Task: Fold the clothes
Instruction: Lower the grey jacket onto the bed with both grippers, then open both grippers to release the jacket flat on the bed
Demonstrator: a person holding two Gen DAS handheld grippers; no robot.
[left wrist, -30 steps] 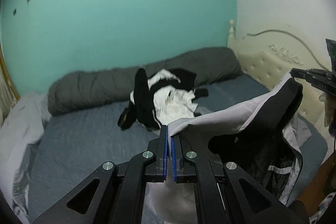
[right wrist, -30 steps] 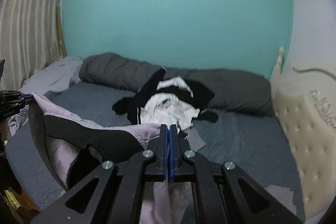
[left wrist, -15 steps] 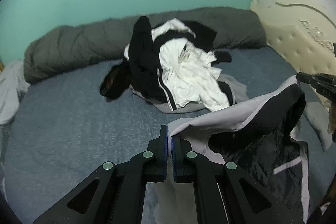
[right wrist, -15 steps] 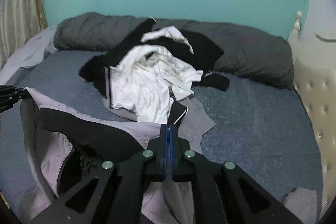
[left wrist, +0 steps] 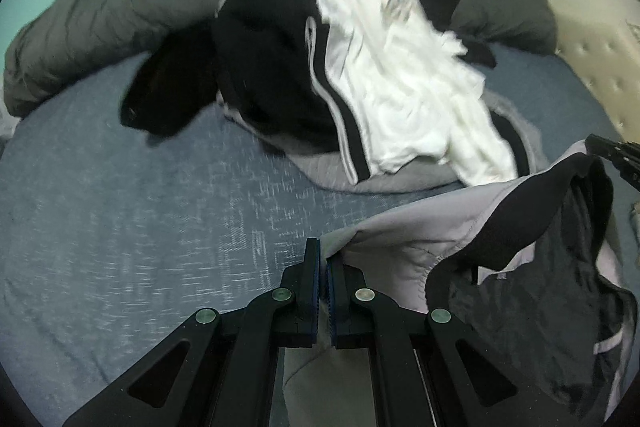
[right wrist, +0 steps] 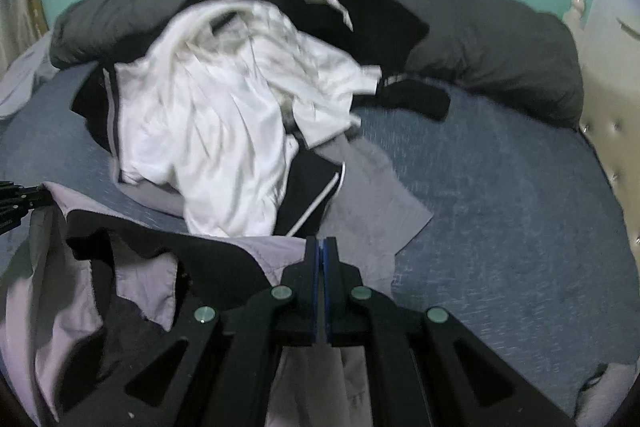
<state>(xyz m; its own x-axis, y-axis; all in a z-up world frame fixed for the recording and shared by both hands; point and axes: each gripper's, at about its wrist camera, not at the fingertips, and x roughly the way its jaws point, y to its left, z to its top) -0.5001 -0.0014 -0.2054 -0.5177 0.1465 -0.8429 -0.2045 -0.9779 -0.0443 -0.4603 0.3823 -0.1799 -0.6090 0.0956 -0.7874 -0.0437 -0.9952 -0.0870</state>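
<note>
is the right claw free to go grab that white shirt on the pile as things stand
Probably not yet. The right claw is shut on the grey and black garment, which the left claw pinches at its other end. The white shirt lies uncovered on top of the pile just ahead, but the claw must let go first.

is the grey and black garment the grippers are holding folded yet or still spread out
Spread, unfolded: the grey and black garment hangs stretched between the left gripper and right gripper, sagging open.

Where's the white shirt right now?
The white shirt lies crumpled on top of the black clothes mid-bed, in front of the grey duvet roll, just beyond the lilac garment both grippers hold.
</note>
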